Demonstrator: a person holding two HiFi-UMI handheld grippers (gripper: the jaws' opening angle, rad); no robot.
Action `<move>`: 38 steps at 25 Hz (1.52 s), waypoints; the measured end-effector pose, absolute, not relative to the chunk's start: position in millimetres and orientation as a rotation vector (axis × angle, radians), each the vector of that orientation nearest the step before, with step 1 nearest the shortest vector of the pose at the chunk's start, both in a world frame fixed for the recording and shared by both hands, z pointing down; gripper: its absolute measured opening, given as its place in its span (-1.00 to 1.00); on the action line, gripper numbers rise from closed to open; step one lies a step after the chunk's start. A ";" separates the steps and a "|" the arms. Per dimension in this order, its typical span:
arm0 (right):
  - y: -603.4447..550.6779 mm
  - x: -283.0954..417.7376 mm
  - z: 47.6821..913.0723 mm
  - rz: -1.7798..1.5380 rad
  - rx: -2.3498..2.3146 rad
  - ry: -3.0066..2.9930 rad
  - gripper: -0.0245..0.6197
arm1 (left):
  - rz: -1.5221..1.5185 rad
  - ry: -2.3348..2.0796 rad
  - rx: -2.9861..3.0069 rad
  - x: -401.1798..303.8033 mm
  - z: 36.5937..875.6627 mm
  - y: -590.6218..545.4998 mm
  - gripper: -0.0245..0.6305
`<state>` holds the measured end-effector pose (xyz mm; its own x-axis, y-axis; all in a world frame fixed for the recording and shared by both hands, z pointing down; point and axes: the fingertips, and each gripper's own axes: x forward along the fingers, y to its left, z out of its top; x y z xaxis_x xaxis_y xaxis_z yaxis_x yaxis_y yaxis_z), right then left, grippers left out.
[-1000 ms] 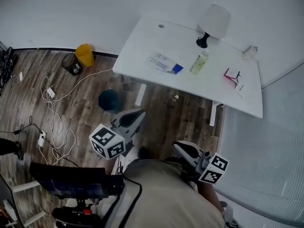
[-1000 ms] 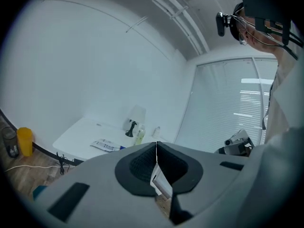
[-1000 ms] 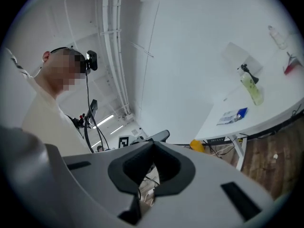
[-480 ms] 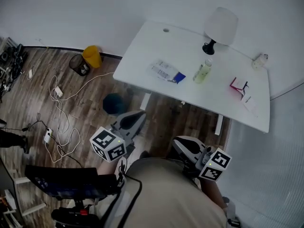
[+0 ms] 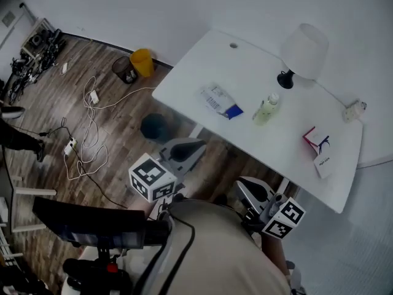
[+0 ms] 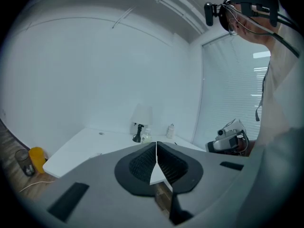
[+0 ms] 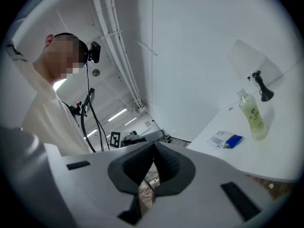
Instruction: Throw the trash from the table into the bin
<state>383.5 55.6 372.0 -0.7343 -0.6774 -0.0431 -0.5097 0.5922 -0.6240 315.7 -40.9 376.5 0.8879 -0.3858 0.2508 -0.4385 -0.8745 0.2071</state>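
You are at the approach step: short of the worktop [image 5: 245,72], your left gripper [image 5: 198,145] and right gripper [image 5: 241,184] have clenched, empty fingers. Next, open one for the packet [image 5: 220,101] on it.

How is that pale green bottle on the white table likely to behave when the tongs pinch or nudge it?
The bottle stands upright and looks tall and narrow, so a sideways nudge would probably tip it, and then it may roll. It seems to be smooth clear plastic with pale contents, so likely fairly light but somewhat slippery to pinch.
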 end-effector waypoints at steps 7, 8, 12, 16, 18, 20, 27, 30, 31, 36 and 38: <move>42.8 409.3 384.3 -0.957 -0.795 2.583 -0.88 | 0.333 -0.773 2.780 335.0 376.2 -50.5 -0.89; 38.8 409.0 382.9 -0.950 -0.773 2.601 -0.88 | 0.334 -0.795 2.776 333.1 375.7 -53.5 -0.89; 20.0 407.0 379.9 -0.932 -0.747 2.632 -0.88 | 0.312 -0.857 2.758 321.5 375.8 -66.8 -0.89; 1.4 392.3 381.7 -0.926 -0.765 2.654 -0.88 | 0.301 -0.848 2.774 312.3 382.6 -87.7 -0.89; -6.2 373.3 385.4 -0.932 -0.777 2.688 -0.88 | 0.283 -0.798 2.771 307.3 389.0 -101.6 -0.89; -22.1 354.9 386.6 -0.898 -0.808 2.752 -0.88 | 0.255 -0.739 2.775 303.9 392.3 -122.3 -0.89; -101.2 309.9 388.7 -0.910 -1.021 2.703 -0.88 | 0.314 -0.507 2.873 282.0 402.8 -203.5 -0.89; -123.7 292.4 396.2 -0.931 -1.092 2.673 -0.88 | 0.422 -0.405 2.935 278.4 419.8 -228.3 -0.88; -130.2 288.0 399.4 -0.939 -1.112 2.668 -0.88 | 0.478 -0.366 2.955 280.1 429.4 -235.0 -0.88; -154.9 291.8 405.3 -0.952 -1.210 2.643 -0.88 | 0.821 -0.123 3.010 314.4 488.3 -244.1 -0.11; -163.4 298.6 407.3 -0.967 -1.227 2.641 -0.88 | 0.949 -0.079 3.027 332.7 513.0 -247.8 -0.02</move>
<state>298.6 -163.4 407.3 -0.6782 -0.7102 0.1890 -0.6642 0.4824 -0.5711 332.7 -247.8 513.0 0.8200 -0.0568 0.5695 -0.0381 -0.9983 -0.0447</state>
